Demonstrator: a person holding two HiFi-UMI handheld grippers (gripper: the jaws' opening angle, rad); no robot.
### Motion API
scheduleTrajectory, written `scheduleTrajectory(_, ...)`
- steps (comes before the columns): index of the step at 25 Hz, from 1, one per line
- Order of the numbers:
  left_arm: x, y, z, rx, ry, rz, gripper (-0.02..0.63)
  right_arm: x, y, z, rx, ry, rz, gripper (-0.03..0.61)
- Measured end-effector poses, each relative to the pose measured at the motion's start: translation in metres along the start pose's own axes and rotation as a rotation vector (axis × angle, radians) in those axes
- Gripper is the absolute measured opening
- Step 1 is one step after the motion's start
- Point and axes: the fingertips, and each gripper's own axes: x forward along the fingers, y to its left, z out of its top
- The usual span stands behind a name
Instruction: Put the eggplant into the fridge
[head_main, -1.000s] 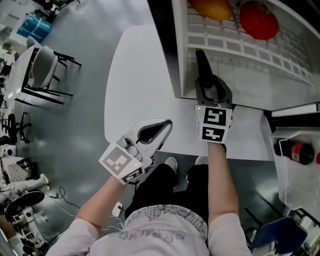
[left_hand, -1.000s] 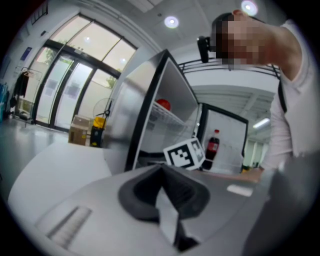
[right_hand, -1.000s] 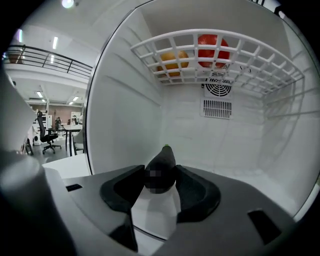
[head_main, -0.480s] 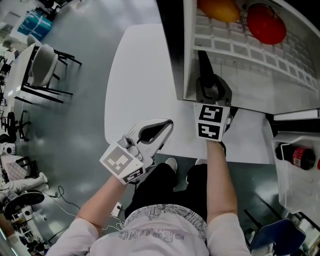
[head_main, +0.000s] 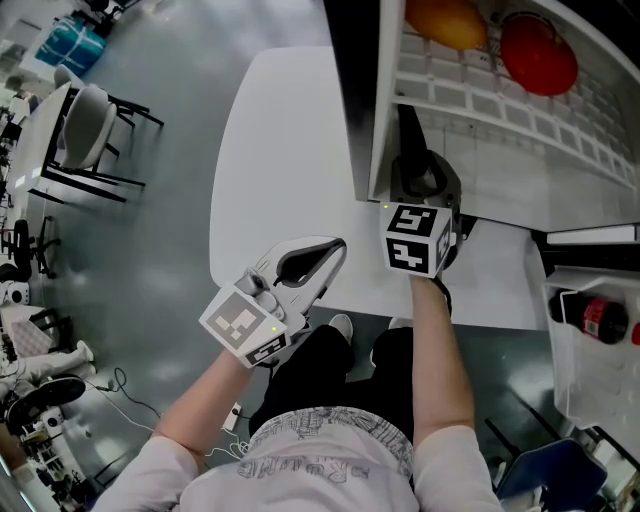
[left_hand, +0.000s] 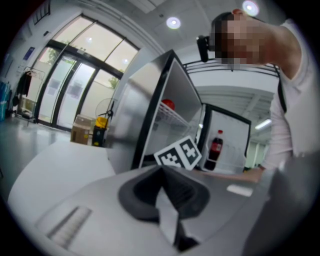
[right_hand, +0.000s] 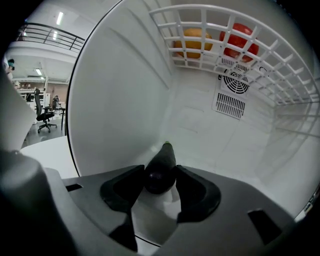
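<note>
A dark eggplant (right_hand: 162, 157) sits between the jaws of my right gripper (right_hand: 160, 173), which is shut on it with both pads against its sides. Its tip points into the white lower compartment of the fridge (right_hand: 235, 145). In the head view the eggplant (head_main: 408, 125) reaches past the fridge's front edge, just over the compartment floor, with my right gripper (head_main: 424, 178) behind it. My left gripper (head_main: 332, 248) is shut and holds nothing. It hovers over the near edge of the white table (head_main: 280, 150), left of the fridge. In its own view the left gripper (left_hand: 162, 171) points toward the fridge.
A wire shelf (right_hand: 250, 45) above the eggplant carries an orange fruit (right_hand: 192, 42) and a red one (right_hand: 240, 42). The open door's rack holds a cola bottle (head_main: 595, 310). The fridge's dark side wall (head_main: 350, 90) stands left of the right gripper. Chairs (head_main: 90, 140) stand far left.
The right gripper has rolled a little, so its marker cube shows a different face, and it stays at the fridge opening with the eggplant. The left gripper has not moved.
</note>
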Motion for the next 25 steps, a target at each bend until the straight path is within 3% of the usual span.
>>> scheduleTrajectory(25, -0.014, -0.007, 0.022, -0.012, 0.005, 0.020, 0.008, -0.016, 0.008, 0.012, 0.039, 0.014, 0.070, 0.229)
